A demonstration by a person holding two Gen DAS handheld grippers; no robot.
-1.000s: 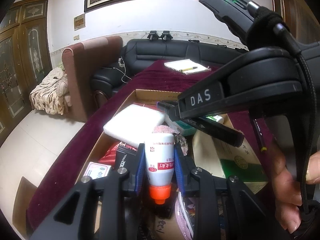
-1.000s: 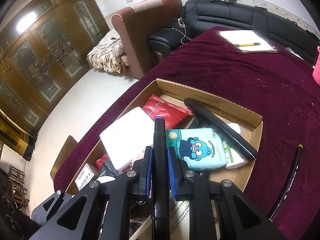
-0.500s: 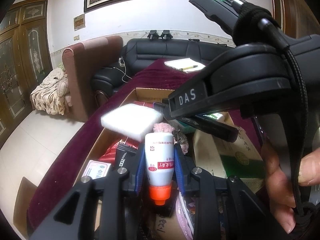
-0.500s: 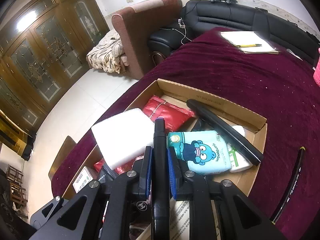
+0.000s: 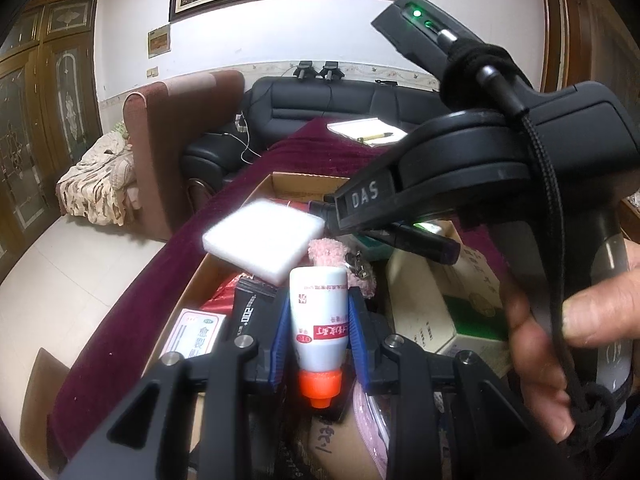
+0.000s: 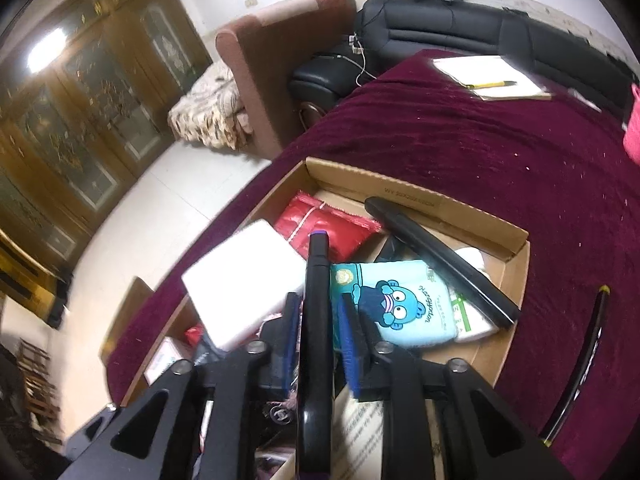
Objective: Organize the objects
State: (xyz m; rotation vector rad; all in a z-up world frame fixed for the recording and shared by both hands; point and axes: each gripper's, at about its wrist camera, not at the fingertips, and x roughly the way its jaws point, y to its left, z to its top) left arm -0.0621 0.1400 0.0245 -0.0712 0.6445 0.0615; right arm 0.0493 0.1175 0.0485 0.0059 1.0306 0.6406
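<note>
My left gripper (image 5: 319, 296) is shut on a white bottle (image 5: 318, 320) with red print and an orange cap, held cap toward the camera above the cardboard box (image 6: 400, 196). The right gripper (image 6: 318, 304) hangs over the same box, its jaws opening. A long black bar (image 6: 316, 280) lies between the blue pads (image 6: 348, 340) with a gap on each side. In the left wrist view a hand (image 5: 580, 320) holds that gripper, and the bar (image 5: 420, 240) juts from under it. A white foam block (image 6: 240, 280) lies just left of the bar.
The box on the maroon tablecloth (image 6: 500, 152) also holds a red pouch (image 6: 320, 224), a blue cartoon tissue pack (image 6: 396, 300), a second black bar (image 6: 432, 260) and green-and-white cartons (image 5: 460, 312). A notepad with a pen (image 6: 492, 78) lies far back. Sofas stand beyond the table.
The right gripper's pads have parted from the black bar that they squeezed before. That gripper shifted slightly up and left in the left wrist view. The left gripper and bottle stayed still.
</note>
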